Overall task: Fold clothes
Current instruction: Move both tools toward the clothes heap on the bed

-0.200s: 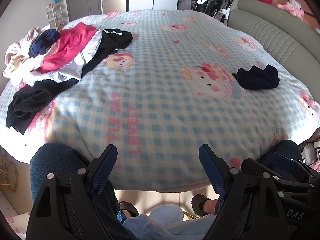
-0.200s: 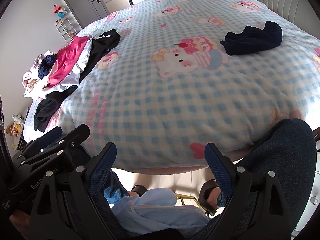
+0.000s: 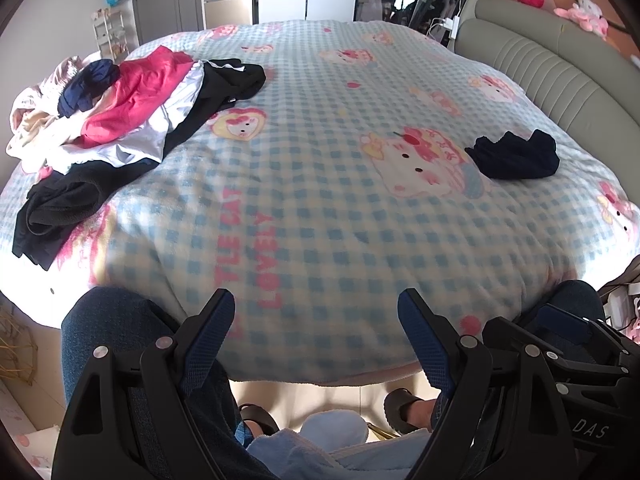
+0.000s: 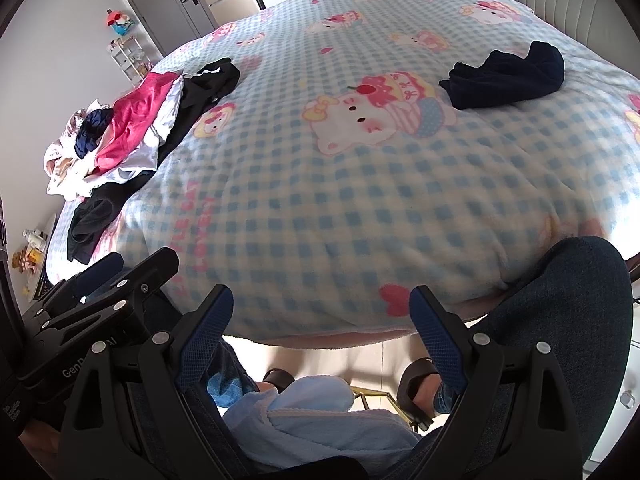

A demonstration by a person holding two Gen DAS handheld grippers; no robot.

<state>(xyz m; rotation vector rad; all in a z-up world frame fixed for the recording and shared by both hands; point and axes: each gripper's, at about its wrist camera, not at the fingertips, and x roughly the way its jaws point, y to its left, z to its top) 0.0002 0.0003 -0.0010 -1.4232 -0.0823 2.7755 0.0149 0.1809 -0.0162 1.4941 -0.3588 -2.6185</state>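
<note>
A heap of unfolded clothes [image 3: 120, 108] lies at the bed's left side: pink, white, navy and black pieces, with a black garment [image 3: 56, 208] trailing toward the near edge. The same heap of clothes [image 4: 128, 132] shows in the right wrist view. A dark navy garment [image 3: 514, 156] lies folded alone at the right of the bed, also seen as the navy garment [image 4: 508, 76]. My left gripper [image 3: 316, 320] is open and empty above the bed's near edge. My right gripper [image 4: 320, 316] is open and empty beside it. A light blue cloth [image 4: 320, 420] rests on the person's lap.
The bed carries a blue checked cartoon-cat blanket [image 3: 340, 220]. A grey padded headboard [image 3: 560, 68] runs along the right. The person's knees in jeans [image 4: 560, 320] press against the bed edge. A small shelf [image 3: 110, 32] and a door stand at the far left wall.
</note>
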